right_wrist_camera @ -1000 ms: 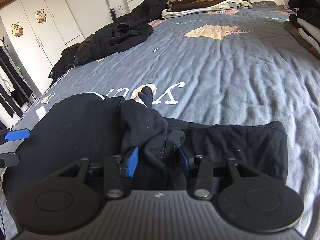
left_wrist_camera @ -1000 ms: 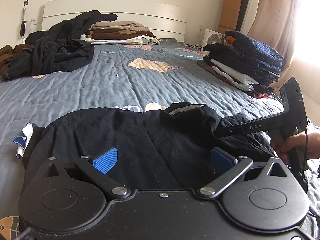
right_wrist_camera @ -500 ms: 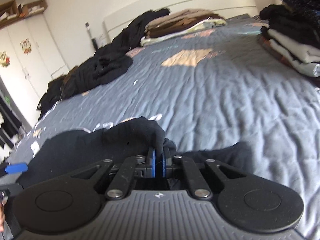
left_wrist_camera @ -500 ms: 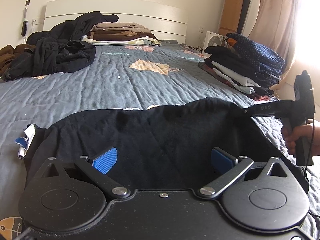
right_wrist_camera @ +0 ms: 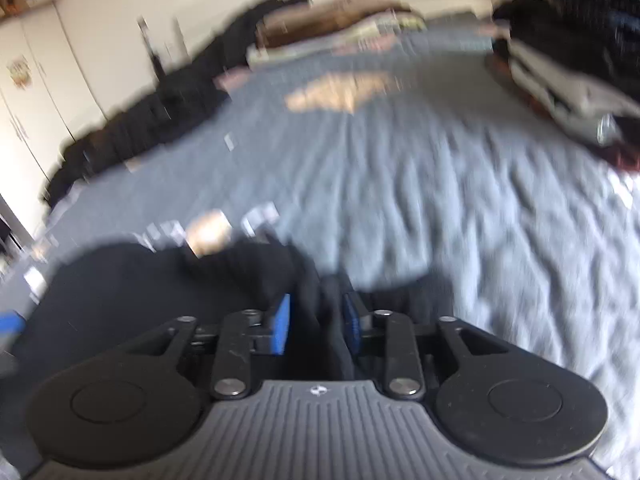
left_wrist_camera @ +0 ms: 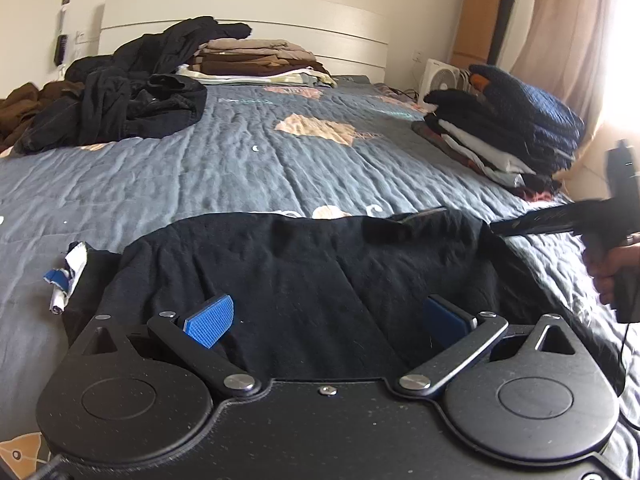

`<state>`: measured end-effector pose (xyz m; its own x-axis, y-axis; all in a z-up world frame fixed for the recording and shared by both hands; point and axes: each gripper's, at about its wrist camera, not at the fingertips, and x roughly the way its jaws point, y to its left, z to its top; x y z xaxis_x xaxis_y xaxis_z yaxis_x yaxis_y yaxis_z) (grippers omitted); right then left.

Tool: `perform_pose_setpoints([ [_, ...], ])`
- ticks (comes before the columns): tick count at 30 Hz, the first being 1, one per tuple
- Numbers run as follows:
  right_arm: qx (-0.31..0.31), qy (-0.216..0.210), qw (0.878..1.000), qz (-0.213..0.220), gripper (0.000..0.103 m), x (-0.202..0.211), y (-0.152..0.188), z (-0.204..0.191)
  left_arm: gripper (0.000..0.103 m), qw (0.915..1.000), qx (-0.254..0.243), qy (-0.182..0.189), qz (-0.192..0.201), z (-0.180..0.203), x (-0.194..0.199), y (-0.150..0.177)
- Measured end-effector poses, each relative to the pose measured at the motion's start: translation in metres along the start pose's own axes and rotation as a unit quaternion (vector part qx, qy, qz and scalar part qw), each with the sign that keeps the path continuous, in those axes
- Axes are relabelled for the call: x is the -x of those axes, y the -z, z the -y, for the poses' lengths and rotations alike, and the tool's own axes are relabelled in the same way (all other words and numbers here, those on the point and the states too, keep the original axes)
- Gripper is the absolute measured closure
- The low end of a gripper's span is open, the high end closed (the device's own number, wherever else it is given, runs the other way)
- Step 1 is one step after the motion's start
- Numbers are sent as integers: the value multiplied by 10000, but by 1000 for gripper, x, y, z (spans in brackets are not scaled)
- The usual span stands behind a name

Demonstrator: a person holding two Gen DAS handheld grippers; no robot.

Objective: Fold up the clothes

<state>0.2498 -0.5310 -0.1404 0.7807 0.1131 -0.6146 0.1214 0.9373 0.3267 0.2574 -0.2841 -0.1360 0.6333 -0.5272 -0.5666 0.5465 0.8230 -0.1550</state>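
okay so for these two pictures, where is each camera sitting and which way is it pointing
Left wrist view: on the left gripper, open above the black garment, facing the headboard; a hand holds the right gripper at right.
Right wrist view: on the right gripper, jaws just reopened around a garment fold, facing up the bed; blurred.
Shared: garment, grey bedspread, folded pile.

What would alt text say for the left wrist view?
A black garment lies spread on a grey-blue bed, with the open left gripper over its near edge. At right, a hand holds the right gripper at the garment's far corner. Clothes piles sit beyond.
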Motion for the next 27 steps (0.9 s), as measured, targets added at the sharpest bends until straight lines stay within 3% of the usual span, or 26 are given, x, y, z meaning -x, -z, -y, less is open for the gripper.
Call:
perform_pose_setpoints([
  [2, 67, -420, 9991, -45, 57, 6, -4, -9, 1, 9998, 54, -126, -114, -6, -4, 1],
  [5, 259, -950, 9937, -540, 48, -8, 4, -26, 1, 9978, 32, -461, -470, -15, -17, 7],
  [8, 504, -718, 9893, -1165, 48, -38, 25, -30, 1, 9935, 15, -699, -896, -25, -33, 19],
  [11, 518, -750, 9878, -1265, 48, -40, 29, -28, 1, 9919, -34, -709, -1052, -32, -37, 28],
  [15, 480, -885, 9878, -1186, 46, -12, 22, -29, 1, 9945, -194, -495, -901, -31, -8, 15],
  [18, 602, -968, 9851, -1286, 42, 14, 27, -31, 1, 9943, -639, -132, -844, -36, 31, 5],
  [21, 755, -1033, 9829, -1327, 41, 42, 34, -28, 1, 9921, -935, 170, -815, -56, 70, 4],
  [24, 681, -1200, 9817, -1311, 40, 71, 42, -19, 2, 9902, -873, 396, -1018, -87, 98, 16],
  [27, 538, -1182, 9826, -1326, 38, 89, 53, -11, 18, 9893, -636, 469, -1223, -110, 107, 29],
])
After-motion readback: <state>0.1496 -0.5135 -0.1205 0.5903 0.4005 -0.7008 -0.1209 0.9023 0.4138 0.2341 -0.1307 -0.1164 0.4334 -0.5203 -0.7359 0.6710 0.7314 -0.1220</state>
